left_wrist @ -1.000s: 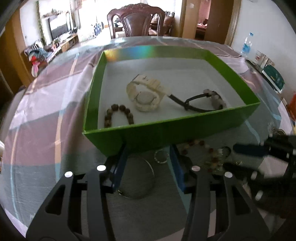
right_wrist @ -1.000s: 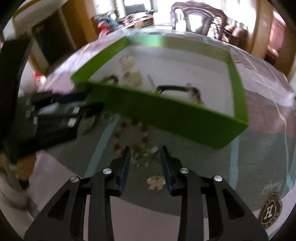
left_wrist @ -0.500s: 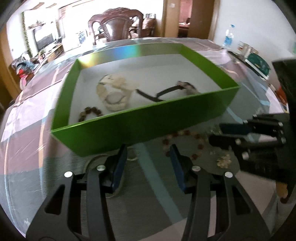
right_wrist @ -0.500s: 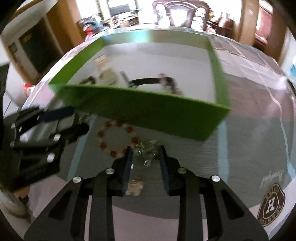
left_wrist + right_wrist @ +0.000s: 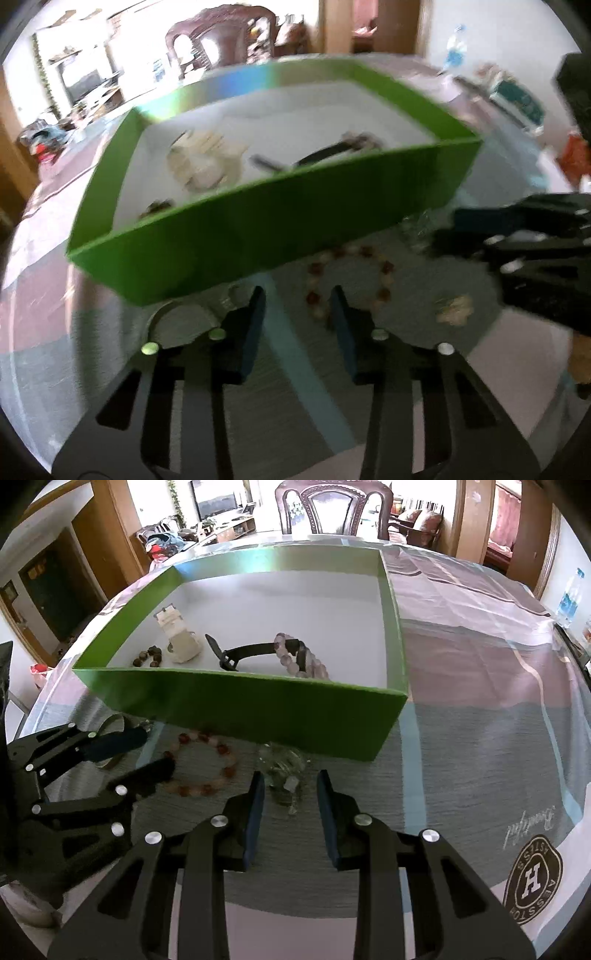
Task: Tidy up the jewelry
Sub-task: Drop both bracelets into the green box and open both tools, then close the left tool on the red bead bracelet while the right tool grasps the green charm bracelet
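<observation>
In front of the green box (image 5: pixel 258 709), on the cloth-covered surface (image 5: pixel 480 738), the right claw (image 5: pixel 290 794) has moved in since a second ago, so that the clear crystal piece (image 5: pixel 284 771) now lies between its parted fingers rather than ahead of them; nothing is gripped yet. The left claw (image 5: pixel 297 310), also open and empty, has swung rightward over the same interval, away from the thin metal bangle (image 5: pixel 173 317) it framed earlier and toward the red-and-pink bead bracelet (image 5: pixel 347 280), whose near beads sit just ahead of its right finger. By this reading, two pickups are being lined up at once.

Materials: the box is smooth cardboard, green outside, white inside, and holds a cream link watch (image 5: pixel 177 642), a dark wooden-bead bracelet (image 5: pixel 149 657), a black strap (image 5: pixel 251 651) and a pale lilac bead bracelet (image 5: pixel 299 661). The crystal piece is a tangled, glassy cluster, likely to slip. A small gold flower-shaped piece (image 5: pixel 452 310) lies near the beads. The left view is motion-blurred.
</observation>
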Demonstrator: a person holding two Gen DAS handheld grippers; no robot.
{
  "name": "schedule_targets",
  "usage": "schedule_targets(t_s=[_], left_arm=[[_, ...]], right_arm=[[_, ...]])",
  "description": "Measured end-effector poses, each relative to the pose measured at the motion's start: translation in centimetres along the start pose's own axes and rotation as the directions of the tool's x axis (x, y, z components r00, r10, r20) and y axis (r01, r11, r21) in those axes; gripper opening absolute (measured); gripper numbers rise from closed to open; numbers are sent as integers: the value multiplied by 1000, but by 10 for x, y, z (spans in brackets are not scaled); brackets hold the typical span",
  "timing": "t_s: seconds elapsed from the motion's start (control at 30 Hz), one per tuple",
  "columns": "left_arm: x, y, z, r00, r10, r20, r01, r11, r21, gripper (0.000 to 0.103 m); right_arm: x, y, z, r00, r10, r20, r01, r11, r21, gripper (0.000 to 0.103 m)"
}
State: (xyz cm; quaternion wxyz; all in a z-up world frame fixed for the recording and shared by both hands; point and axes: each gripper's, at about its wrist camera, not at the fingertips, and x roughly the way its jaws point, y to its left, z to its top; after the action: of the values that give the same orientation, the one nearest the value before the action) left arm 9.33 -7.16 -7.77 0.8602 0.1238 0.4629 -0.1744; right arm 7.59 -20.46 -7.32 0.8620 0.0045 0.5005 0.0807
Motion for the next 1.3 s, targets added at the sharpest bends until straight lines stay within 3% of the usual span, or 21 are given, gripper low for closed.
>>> schedule_targets(t_s=[0.13,0.47,0.63,0.77,1.0,1.17,1.23,1.3], left_arm=[[2,14,2,1000,-9,-9,9,998,-58,38],[2,14,0,1000,-7,-3,7,999,-52,44],[1,15,-2,1000,-11,-2,11,999,-49,46],[0,14,-3,1000,-7,-2,7,999,-47,46],[-2,15,-5,1000,-8,2,8,999,-45,18],[-3,19,-5,1000,-24,-7,24,997,-72,18],[-3,19,-6,1000,-29,-7,29,997,-72,23],[-3,18,-7,1000,-22,-5,22,998,-63,24]], right_arm=[[0,-3,1,1000,-12,2,11,1000,13,33],[6,10,1,994,24,104,-24,1000,-1,35],[13,16,0,998,18,55,-15,998,-55,19],[2,11,0,997,29,70,-25,998,-58,7],[-4,-14,5,996,12,85,-15,999,41,6],[-4,-27,7,997,9,75,-16,996,92,6],[-4,-29,7,998,14,69,-21,994,104,7],[-4,-32,7,998,9,63,-17,993,117,19]])
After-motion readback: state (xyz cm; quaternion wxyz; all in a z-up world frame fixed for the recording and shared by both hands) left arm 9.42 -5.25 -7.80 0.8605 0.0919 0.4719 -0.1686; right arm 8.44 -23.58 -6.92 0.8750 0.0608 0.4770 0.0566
